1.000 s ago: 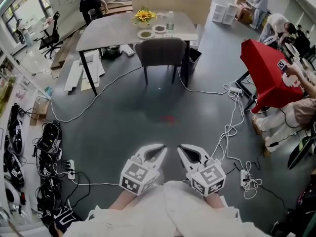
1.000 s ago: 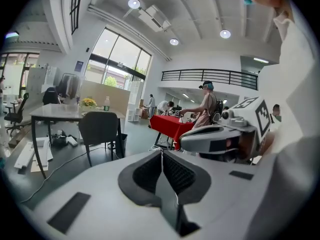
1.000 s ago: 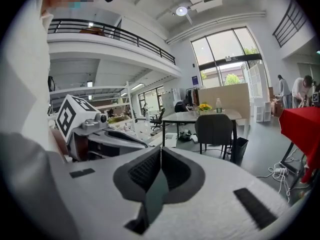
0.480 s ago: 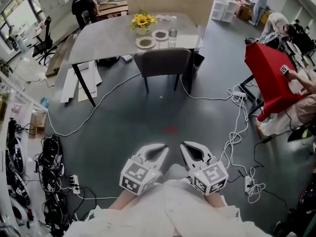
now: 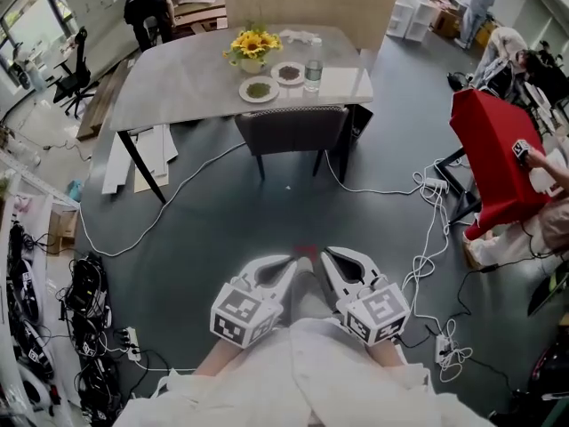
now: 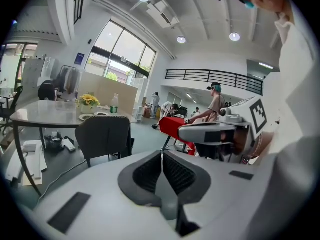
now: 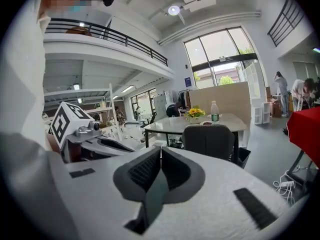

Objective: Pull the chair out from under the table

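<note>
A dark grey chair [image 5: 293, 132] stands tucked against the near edge of a grey table [image 5: 178, 83], its back toward me; it also shows as the chair [image 6: 102, 136] in the left gripper view and the chair [image 7: 209, 140] in the right gripper view. My left gripper [image 5: 289, 265] and right gripper [image 5: 327, 258] hang side by side low in the head view, well short of the chair. Both are shut with nothing between the jaws.
On the table are sunflowers [image 5: 250, 44], two plates [image 5: 259, 89] and a water bottle [image 5: 313, 71]. White cables [image 5: 418, 229] snake across the floor at right and left. A red cloth-covered stand [image 5: 493, 158] and people stand at right; a bin [image 5: 360, 118] is beside the chair.
The table and chair have come nearer and lower in the head view as I walk toward them. Both grippers keep their places side by side and stay shut.
</note>
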`<state>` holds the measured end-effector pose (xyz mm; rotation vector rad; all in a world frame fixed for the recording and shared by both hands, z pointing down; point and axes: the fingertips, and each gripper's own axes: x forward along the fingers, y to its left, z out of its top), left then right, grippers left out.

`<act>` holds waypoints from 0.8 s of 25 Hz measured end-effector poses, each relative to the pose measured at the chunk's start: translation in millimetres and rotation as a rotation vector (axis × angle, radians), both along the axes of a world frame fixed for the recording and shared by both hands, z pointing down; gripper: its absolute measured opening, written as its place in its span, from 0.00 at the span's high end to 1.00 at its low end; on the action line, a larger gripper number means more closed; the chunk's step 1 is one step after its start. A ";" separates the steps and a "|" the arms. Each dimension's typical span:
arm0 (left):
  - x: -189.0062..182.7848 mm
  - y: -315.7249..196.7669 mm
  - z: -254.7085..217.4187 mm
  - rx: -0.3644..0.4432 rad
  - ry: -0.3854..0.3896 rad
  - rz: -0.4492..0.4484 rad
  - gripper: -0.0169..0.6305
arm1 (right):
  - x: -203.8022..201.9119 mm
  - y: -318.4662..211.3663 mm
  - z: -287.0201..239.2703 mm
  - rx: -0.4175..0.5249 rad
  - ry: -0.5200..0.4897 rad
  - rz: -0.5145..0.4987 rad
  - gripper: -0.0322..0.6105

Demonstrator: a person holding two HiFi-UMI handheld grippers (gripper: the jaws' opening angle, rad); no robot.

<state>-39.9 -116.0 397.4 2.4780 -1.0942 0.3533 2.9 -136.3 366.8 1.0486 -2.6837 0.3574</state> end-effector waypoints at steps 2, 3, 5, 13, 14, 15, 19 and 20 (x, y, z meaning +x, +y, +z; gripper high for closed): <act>4.5 -31.7 -3.4 0.008 0.002 -0.008 0.94 | 3.9 -31.8 -3.9 0.006 0.002 -0.010 0.95; 6.8 -48.0 -5.7 0.012 0.002 -0.013 0.94 | 5.5 -47.9 -7.2 0.009 0.001 -0.018 0.95; 10.4 -80.6 -9.0 0.012 0.003 -0.028 0.94 | 8.2 -79.3 -13.6 0.016 0.001 -0.034 0.95; 32.5 -189.6 -26.0 0.054 -0.008 -0.067 0.94 | 25.1 -184.2 -19.9 0.027 -0.003 -0.092 0.95; 34.4 -197.9 -24.9 0.054 -0.007 -0.074 0.94 | 25.3 -192.7 -18.4 0.028 -0.001 -0.105 0.95; 36.3 -205.2 -23.3 0.051 -0.006 -0.081 0.94 | 25.5 -200.8 -16.8 0.027 0.000 -0.116 0.95; 41.4 -223.8 -17.7 0.033 -0.021 -0.102 0.94 | 28.1 -226.4 -12.3 0.012 -0.009 -0.142 0.95; 41.9 -226.3 -15.7 0.029 -0.024 -0.106 0.94 | 28.9 -229.9 -11.1 0.010 -0.011 -0.147 0.95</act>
